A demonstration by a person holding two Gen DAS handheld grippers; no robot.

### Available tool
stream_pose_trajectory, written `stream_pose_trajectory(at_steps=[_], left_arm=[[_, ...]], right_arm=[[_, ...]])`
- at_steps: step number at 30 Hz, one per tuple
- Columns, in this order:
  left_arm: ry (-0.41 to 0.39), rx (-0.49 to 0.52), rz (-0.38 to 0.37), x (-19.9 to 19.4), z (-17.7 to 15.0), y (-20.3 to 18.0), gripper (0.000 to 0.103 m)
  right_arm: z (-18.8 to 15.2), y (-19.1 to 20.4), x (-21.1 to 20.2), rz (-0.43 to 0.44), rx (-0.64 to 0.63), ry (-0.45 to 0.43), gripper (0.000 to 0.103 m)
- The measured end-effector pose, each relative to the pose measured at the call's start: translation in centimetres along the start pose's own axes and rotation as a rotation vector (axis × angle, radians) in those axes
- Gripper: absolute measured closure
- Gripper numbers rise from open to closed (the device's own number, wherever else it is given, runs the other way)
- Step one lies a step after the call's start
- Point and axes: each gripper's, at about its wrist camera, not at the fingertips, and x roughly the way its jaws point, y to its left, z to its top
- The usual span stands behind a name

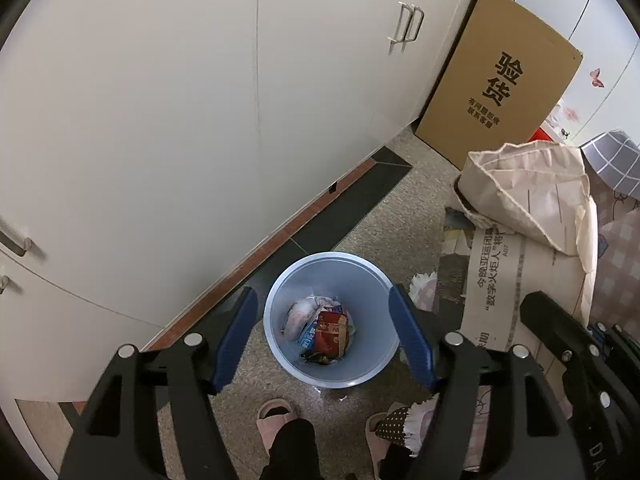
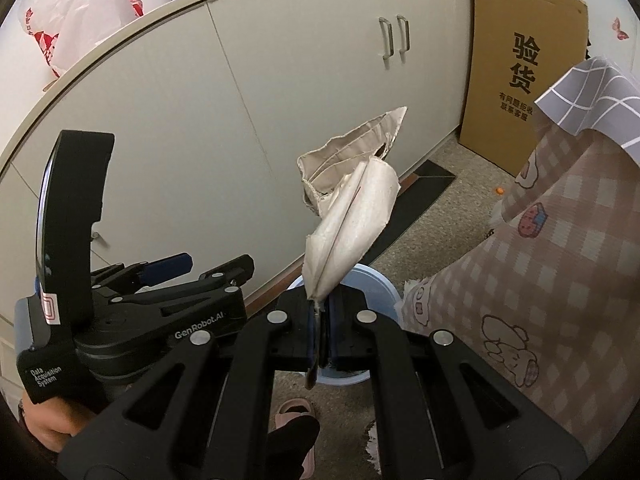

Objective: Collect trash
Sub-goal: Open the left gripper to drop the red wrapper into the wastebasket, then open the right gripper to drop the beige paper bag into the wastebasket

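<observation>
Cabinet doors fill the left of the scene, white and shut, running along a floor of speckled tile with a dark border strip. Beside that strip stands the light blue bin, upright, already holding a red wrapper and other crumpled packaging. The left gripper hangs directly above it, its blue fingers spread wide with nothing between them, framing the bin's mouth on either side. Below, the person's slippers stand just beside the bin.

Further right, the right gripper has its fingers pressed together on the bottom edge of a crumpled beige paper bag, which sticks up and away from the grip, stiff and partly unfolded. In the right wrist view the bin's rim shows just behind and under the pinched edge, so the bag seems to be held close to the bin, perhaps a little to its right. A checked cloth with cartoon bears drapes over something at the far right, and a tall cardboard box leans against the cabinets behind.

The bag looks bulky against the bin's opening, and it is held by one thin edge only. Let go while off-centre, it could catch the rim and tip onto the floor, or bridge the opening instead of dropping in. The spread left fingers sit in the drop path too, and could deflect it.
</observation>
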Motion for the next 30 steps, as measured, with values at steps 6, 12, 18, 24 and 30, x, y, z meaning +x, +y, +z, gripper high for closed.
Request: stream_pose_trajectory(at_steps=[6, 12, 18, 24, 30], left_arm=[[-0.013, -0.010, 0.007, -0.5, 0.0, 0.5, 0.032], [-0.024, -0.020, 0.015, -0.6, 0.0, 1.1, 0.030], [-0.024, -0.026, 0.025, -0.3, 0.0, 1.6, 0.029], [-0.030, -0.032, 0.060, -0.2, 0.0, 2.0, 0.028], [-0.031, -0.043, 0.079, -0.1, 0.1, 2.6, 0.025]], right_arm=[[0.1, 0.6, 0.2, 0.003, -0.003, -0.004, 0.098], [0.1, 0.7, 0.5, 0.006, -0.004, -0.010, 0.098], [0.3, 0.6, 1.0, 0.013, 0.008, -0.016, 0.098], [0.5, 0.0, 1.6, 0.007, 0.040, -0.058, 0.087], [-0.1, -1.5, 3.4, 0.030, 0.102, -0.011, 0.044]])
